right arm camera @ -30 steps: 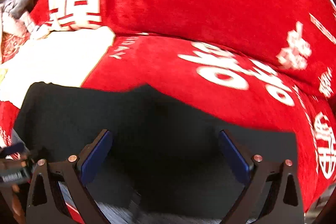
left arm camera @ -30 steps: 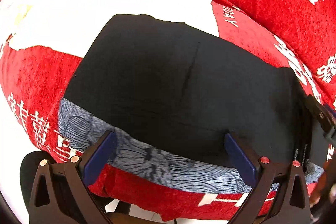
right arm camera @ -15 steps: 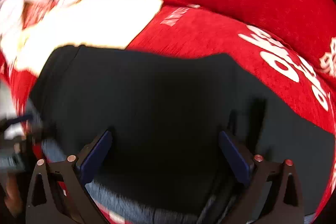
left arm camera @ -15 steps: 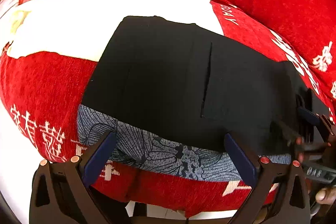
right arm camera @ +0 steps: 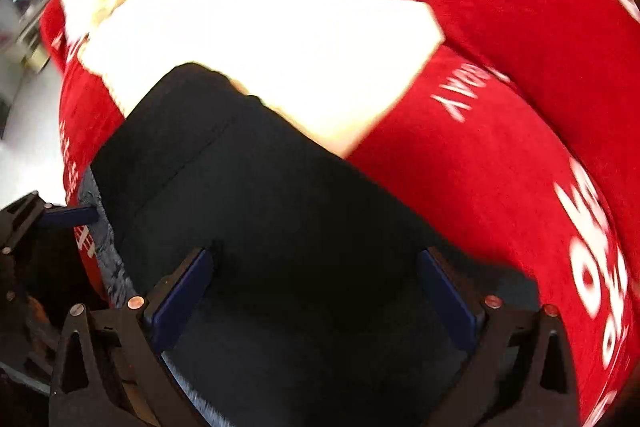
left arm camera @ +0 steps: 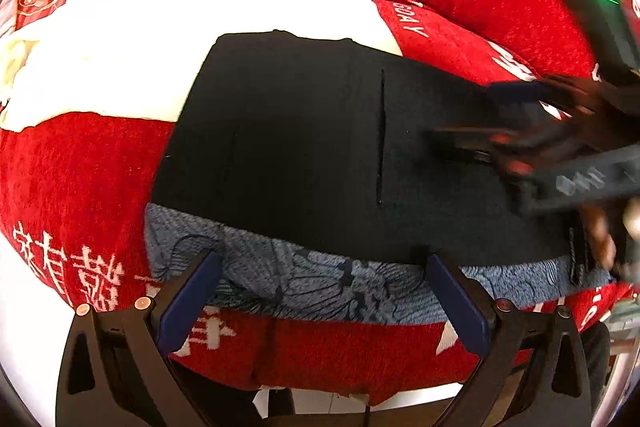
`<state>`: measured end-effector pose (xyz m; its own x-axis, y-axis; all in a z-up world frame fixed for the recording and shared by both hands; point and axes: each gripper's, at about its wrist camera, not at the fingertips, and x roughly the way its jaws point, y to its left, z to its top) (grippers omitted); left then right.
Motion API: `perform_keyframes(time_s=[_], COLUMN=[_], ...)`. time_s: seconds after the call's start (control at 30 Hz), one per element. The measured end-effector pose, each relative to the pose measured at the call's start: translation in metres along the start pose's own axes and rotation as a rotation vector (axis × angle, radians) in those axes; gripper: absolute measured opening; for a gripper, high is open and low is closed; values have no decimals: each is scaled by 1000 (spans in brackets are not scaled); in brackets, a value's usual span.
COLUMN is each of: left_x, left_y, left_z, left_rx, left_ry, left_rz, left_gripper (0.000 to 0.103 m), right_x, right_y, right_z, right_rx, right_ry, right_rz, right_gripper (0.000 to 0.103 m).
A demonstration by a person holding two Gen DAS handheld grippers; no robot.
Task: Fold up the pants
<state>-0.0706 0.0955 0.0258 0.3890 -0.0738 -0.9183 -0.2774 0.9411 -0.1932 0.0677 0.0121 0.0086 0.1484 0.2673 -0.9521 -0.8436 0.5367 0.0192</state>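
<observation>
Red sofa unchanged; right tongs, spread, swung over pants; left tongs spread.

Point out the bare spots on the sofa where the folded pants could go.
The red cover left of the black pants, below the white cloth, is bare, and so is the red strip to their right. The left hand-held gripper and right hand-held gripper, both open, crowd the near edge.

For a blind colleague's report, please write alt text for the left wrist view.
Folded black pants lie on a red sofa, over a blue-grey patterned cloth and beside a white cloth. The open left gripper hovers at the near edge, and the blurred right gripper reaches in from the right.
</observation>
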Motion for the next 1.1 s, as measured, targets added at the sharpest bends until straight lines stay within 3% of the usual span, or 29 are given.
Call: perform_keyframes(time_s=[0.3, 0.37, 0.47, 0.53, 0.6, 0.67, 0.7, 0.77, 0.8, 0.83, 0.93, 1.03, 1.1], left_x=[-11, -8, -5, -7, -7, -5, -4, -3, -2, 1, 3, 4, 4], left_y=[69, 81, 89, 87, 85, 83, 82, 78, 75, 71, 63, 58, 57], left_z=[3, 7, 13, 18, 23, 26, 28, 31, 31, 33, 30, 29, 28], left_rx=[-102, -114, -96, -49, -7, 26, 35, 58, 72, 79, 101, 106, 105], left_ry=[-22, -7, -4, -20, -27, -34, -32, -33, -31, -29, -40, -50, -51], left_rz=[-51, -88, -153, -160, -170, -185, -189, -174, -160, -149, -115, -93, -90], left_gripper=[103, 103, 103, 103, 103, 103, 103, 103, 103, 103, 103, 103, 103], right_x=[38, 34, 21, 7, -3, -10, -9, 1, 4, 5, -9, -22, -4], right_y=[0, 8, 11, 8, 10, 17, 20, 26, 28, 30, 28, 23, 40], right_z=[41, 41, 40, 37, 36, 33, 33, 34, 35, 38, 46, 58, 72], right_rx=[-138, -184, -242, -272, -322, -375, -391, -409, -430, -448, -457, -424, -430], right_ry=[94, 114, 112, 92, 71, 52, 51, 86, 91, 73, -3, -88, -62], right_rz=[197, 226, 227, 221, 223, 194, 160, 129, 94, 59, 15, 99, 149], right_gripper=[103, 99, 71, 38, 28, 28, 33, 54, 70, 77, 77, 77, 77])
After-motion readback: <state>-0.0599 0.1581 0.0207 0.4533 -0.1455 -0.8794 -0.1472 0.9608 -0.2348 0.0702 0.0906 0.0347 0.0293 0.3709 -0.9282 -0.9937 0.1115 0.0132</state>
